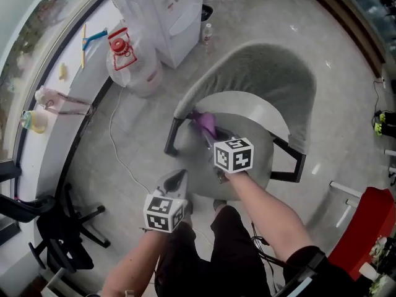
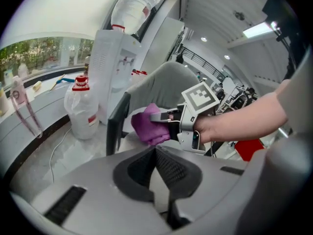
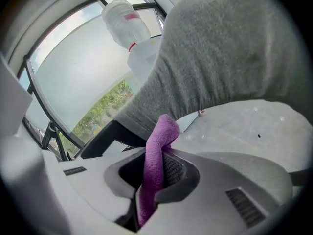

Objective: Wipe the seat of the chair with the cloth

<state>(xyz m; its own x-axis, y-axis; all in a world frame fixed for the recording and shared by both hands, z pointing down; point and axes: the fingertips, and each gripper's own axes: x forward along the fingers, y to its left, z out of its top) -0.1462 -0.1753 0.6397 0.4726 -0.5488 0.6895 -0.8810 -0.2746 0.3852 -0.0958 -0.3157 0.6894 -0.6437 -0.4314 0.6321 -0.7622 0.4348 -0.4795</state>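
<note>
Purple cloth (image 3: 157,146), clamped in right hand-held gripper (image 3: 155,173), is at seat's (image 1: 247,113) back-left edge, so wiping prob. just under way w/ most of seat left; left hand-held gripper (image 2: 156,153) closed, empty.

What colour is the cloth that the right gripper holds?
The cloth is purple, plain with no pattern; the right gripper view shows it best.

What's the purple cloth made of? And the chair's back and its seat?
The purple cloth looks like soft microfibre or terry: matte, fuzzy, folding limply. The chair back looks like grey felt or woven fabric, fuzzy and flecked. The seat looks smooth and pale, perhaps faux leather or plastic.
</note>
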